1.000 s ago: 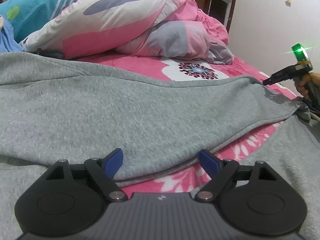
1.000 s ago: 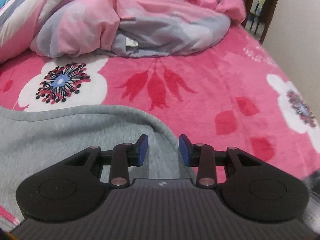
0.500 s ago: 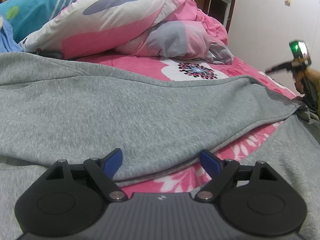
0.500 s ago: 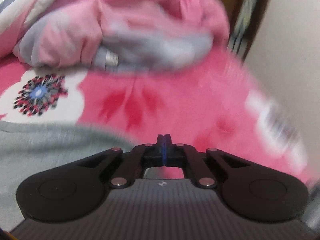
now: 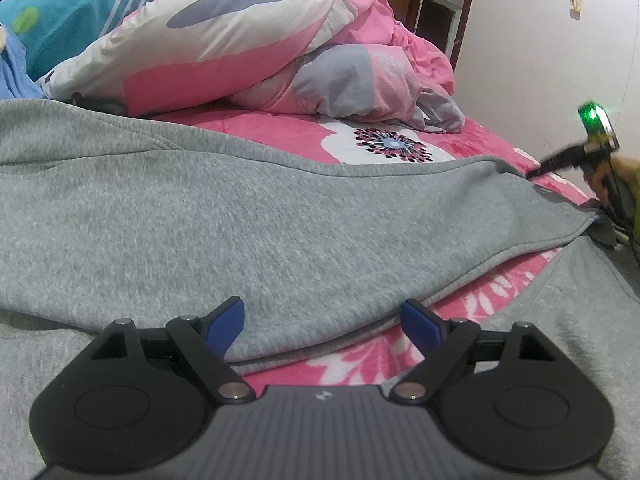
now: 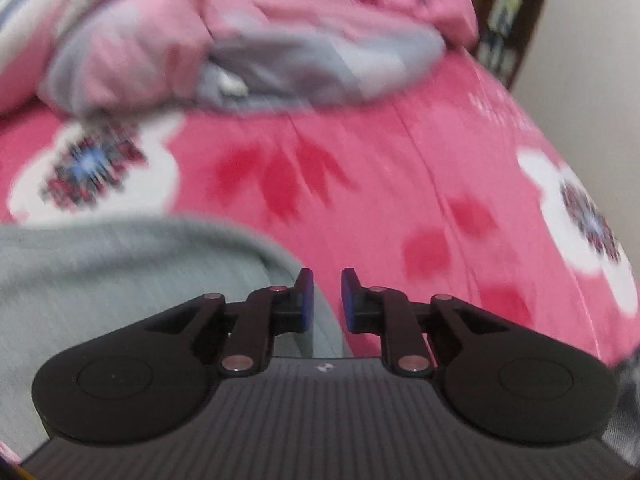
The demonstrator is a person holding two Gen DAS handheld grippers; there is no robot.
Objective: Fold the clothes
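You are working in a home bedroom. A bed covered by a pink floral blanket (image 5: pixel 304 136) fills both views, with a crumpled pink, white and grey duvet (image 5: pixel 248 40) and a turquoise striped pillow (image 5: pixel 80 8) heaped at its far end. A plain white wall (image 5: pixel 540 60) and a dark wooden door frame (image 5: pixel 464 4) close the room behind.

A crumpled pink-and-grey duvet (image 5: pixel 280 48) lies heaped on the pink floral bedsheet (image 6: pixel 380 184) beside a blue pillow (image 5: pixel 76 8).
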